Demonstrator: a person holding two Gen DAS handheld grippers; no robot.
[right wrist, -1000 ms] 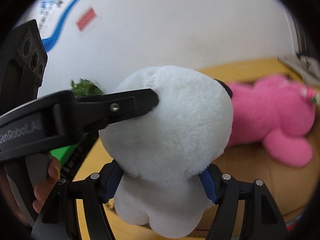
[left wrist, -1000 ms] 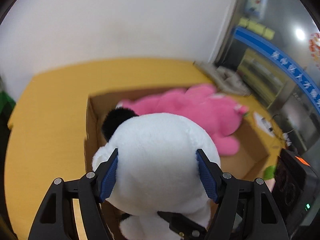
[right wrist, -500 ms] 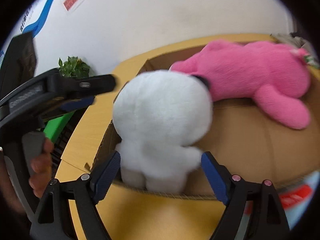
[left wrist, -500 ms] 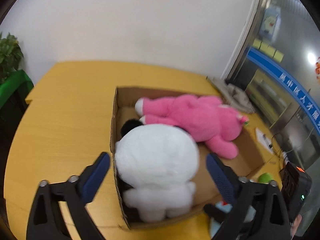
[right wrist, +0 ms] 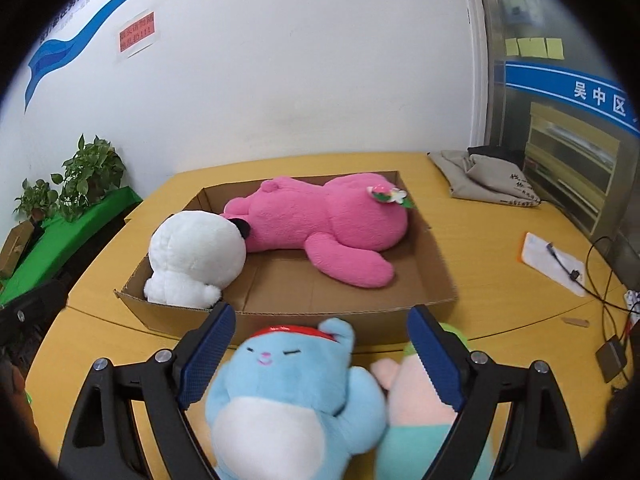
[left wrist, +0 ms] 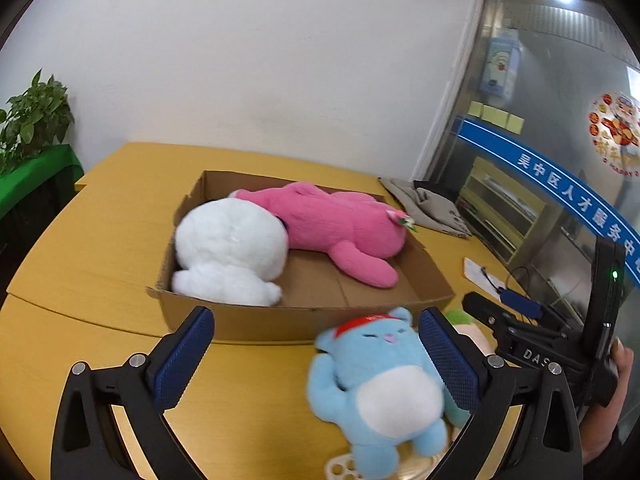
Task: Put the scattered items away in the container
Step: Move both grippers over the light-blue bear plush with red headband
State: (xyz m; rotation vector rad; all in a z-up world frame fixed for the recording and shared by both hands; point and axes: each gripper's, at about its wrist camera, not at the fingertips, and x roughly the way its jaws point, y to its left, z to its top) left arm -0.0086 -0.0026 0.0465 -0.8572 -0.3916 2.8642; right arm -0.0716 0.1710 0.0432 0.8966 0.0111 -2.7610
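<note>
Toys are lying both in and out of the cardboard box (left wrist: pixel 224 322) in the middle of the frame, on the yellow table (left wrist: pixel 100 240). Inside the box, the white plush (left wrist: pixel 230 248) is sitting at the left end and the pink plush (left wrist: pixel 336 226) is stretching along the back, its head touching the white one. In the left wrist view, the blue plush (left wrist: pixel 384 392) with a red cap is lying on the table just in front of the box, low and right of the middle. The left gripper (left wrist: pixel 318 354) is standing wide open and holding nothing; the blue toy is lying between its blue pads, close beside the right pad and well apart from the left one. In the right wrist view, the same blue plush (right wrist: pixel 288 392) is filling the bottom middle, and a peach and green plush (right wrist: pixel 416 396) is pressing against its right side. The right gripper (right wrist: pixel 320 340) is also wide open with nothing gripped; the blue toy's head is sitting between the pads, and the right pad is showing in front of the peach toy. A grey cloth bag (right wrist: pixel 480 178) is lying at the far right of the table, and a green plant (right wrist: pixel 86 176) is standing at the left edge.
</note>
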